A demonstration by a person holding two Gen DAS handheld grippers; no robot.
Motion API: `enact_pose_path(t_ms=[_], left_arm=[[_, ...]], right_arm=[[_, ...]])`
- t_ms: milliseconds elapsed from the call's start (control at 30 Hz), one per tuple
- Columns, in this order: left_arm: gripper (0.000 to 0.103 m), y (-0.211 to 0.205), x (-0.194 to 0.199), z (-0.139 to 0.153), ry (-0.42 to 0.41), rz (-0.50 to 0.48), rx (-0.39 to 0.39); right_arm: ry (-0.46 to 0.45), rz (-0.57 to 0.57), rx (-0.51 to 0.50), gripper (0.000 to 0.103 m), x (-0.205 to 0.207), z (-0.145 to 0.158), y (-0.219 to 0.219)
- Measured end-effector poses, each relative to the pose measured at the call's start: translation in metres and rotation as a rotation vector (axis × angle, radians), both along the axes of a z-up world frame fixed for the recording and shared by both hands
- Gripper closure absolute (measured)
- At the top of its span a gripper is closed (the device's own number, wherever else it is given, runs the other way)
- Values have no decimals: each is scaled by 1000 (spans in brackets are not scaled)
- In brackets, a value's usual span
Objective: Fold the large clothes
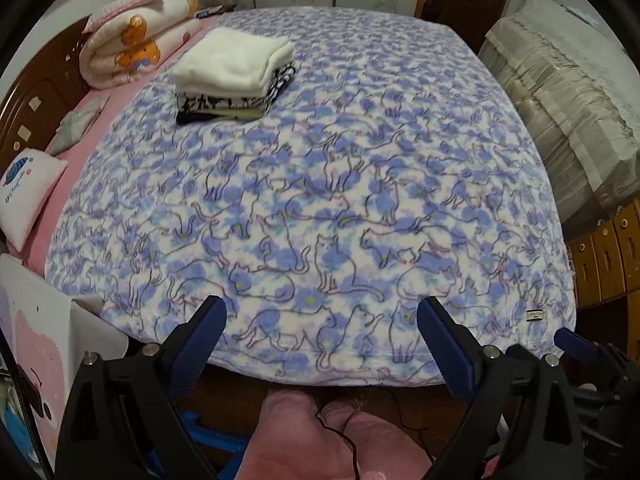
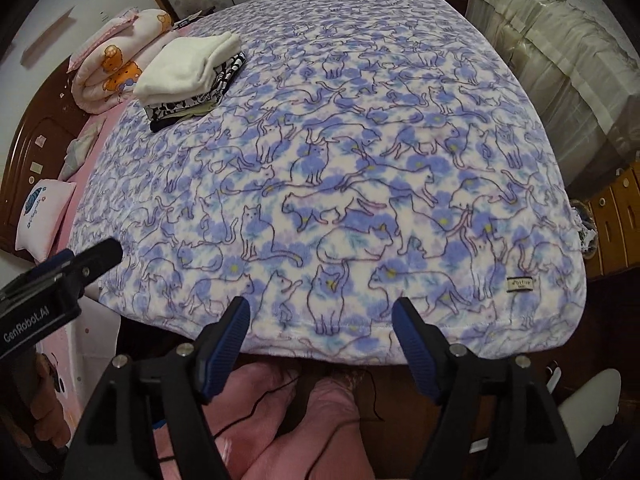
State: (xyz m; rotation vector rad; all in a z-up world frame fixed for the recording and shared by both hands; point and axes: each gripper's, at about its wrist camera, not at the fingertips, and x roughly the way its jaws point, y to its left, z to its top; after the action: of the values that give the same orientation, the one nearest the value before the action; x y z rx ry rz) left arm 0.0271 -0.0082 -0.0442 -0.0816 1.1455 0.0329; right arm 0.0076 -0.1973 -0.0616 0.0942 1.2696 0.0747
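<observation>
A stack of folded clothes [image 1: 234, 80] [image 2: 190, 76], topped by a white garment, lies at the far left of the bed. A blue cat-print fleece blanket [image 1: 340, 184] [image 2: 340, 184] is spread flat over the bed. My left gripper [image 1: 322, 312] hangs above the near edge of the blanket, open, with nothing between its blue pads. My right gripper [image 2: 320, 312] hovers over the same edge a little to the right, also open and holding nothing. Part of the left gripper [image 2: 60, 276] shows at the left of the right wrist view.
A rolled pink bear-print quilt [image 1: 136, 44] and a small pink pillow [image 1: 28, 196] lie along the wooden headboard [image 1: 44, 92] at left. Cloth-covered furniture [image 1: 560, 92] and wooden drawers [image 1: 608, 256] stand at right. A person's pink-trousered legs [image 1: 320, 436] and a thin black cable are below.
</observation>
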Motion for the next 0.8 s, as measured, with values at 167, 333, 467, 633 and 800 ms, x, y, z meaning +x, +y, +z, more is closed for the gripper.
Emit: enact_pose_path(t_ms=[167,333,467,633,800], left_arm=[[7,-12,-3,17,-20,-9,23],[2,-8,-2,26,-46,36,24],[1,-12,-5,30,-79,31,28],[1,-20,-6,27,-75,5,25],[1,-22,-8,25,-73,4,20]], right_arm=[[-103,-33,-53,12,-6,35,-7],[-164,-39,-83,9,-6,50,-8],[-170,-10,-90,2,-4,50,-4],[-160,19,-104,0,-4,47,2],[-124,3,-100,0,-4,40,1]])
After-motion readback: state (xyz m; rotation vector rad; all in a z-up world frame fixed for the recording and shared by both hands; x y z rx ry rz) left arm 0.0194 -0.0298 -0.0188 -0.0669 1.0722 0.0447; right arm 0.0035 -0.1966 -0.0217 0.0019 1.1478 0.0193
